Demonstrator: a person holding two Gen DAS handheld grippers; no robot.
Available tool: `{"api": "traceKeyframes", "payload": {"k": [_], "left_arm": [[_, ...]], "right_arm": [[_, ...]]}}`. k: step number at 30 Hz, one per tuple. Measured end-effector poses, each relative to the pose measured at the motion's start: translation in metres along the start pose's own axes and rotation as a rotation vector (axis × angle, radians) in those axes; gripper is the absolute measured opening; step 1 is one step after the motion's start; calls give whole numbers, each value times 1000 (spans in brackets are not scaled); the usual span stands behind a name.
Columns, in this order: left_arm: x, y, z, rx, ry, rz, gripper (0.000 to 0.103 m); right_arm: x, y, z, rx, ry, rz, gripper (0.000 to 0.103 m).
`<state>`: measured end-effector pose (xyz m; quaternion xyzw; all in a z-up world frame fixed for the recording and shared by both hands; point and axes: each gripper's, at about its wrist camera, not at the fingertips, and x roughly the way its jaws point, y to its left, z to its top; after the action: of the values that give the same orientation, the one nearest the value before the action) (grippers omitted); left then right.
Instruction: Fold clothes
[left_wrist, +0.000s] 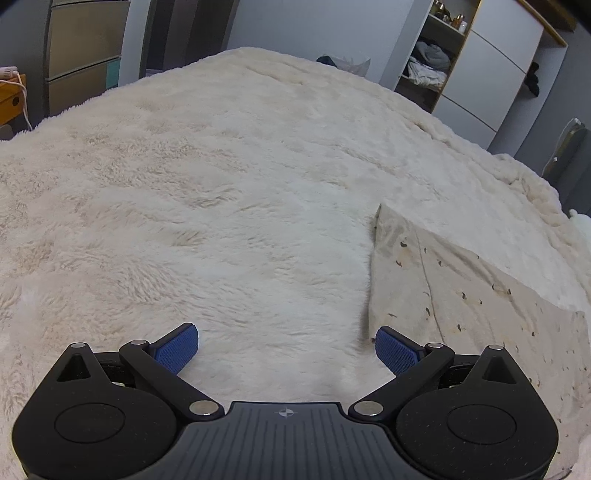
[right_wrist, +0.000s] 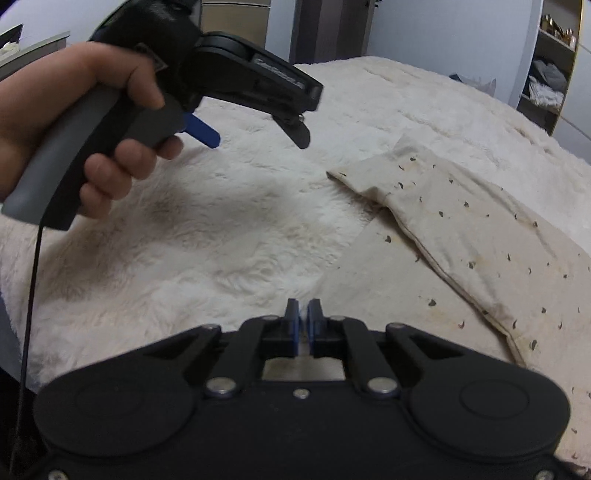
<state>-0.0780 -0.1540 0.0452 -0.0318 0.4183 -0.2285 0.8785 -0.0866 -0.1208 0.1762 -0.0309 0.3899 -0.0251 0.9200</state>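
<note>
While the left gripper (left_wrist: 286, 345) hangs wide open over the fleece blanket (left_wrist: 221, 184), the right gripper (right_wrist: 303, 319) pinches the garment (right_wrist: 461, 236) edge.

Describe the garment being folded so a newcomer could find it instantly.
A shaggy cream fleece blanket covers the whole bed. On its right side lies the flat beige cotton garment. Its smooth weave and small dark specks set it apart from the fluffy pile.
</note>
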Motion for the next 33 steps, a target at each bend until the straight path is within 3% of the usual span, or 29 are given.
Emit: {"api": "traceKeyframes", "payload": {"k": [3,5,9,13,16,19,23,26,27,28,31,33], "left_arm": [[1,-1,0,10,4,4,102],[0,1,0,8,2,7,102],[0,3,0,-4,-1,1,102],[1,3,0,-25,5,-19,102],[0,1,0,-21,3,-20,102],[0,-1,-1,-13,3,-18,102],[3,6,-1,-68,16,-82,102],[16,32,-4,-290,50,-314,102],[24,40,-5,-366,64,-400,102],[32,44,-6,-414,76,-463,102],[62,47,-11,-493,137,-537,100],[73,42,-13,-516,178,-557,93]], "right_arm": [[-4,3,-2,-4,21,75,4],[-20,2,-4,-46,-49,34,9],[-42,0,-10,-192,-139,-69,31],[-41,-2,-19,-296,-130,-145,52],[-30,5,-29,-380,-117,-211,60],[-8,15,-40,-456,-96,-273,63],[33,24,-45,-524,-99,-401,58],[47,27,-42,-544,-137,-454,30],[49,27,-41,-543,-146,-461,11],[49,26,-41,-528,-152,-456,3],[43,23,-44,-484,-212,-452,3],[36,19,-44,-450,-257,-450,2]]}}
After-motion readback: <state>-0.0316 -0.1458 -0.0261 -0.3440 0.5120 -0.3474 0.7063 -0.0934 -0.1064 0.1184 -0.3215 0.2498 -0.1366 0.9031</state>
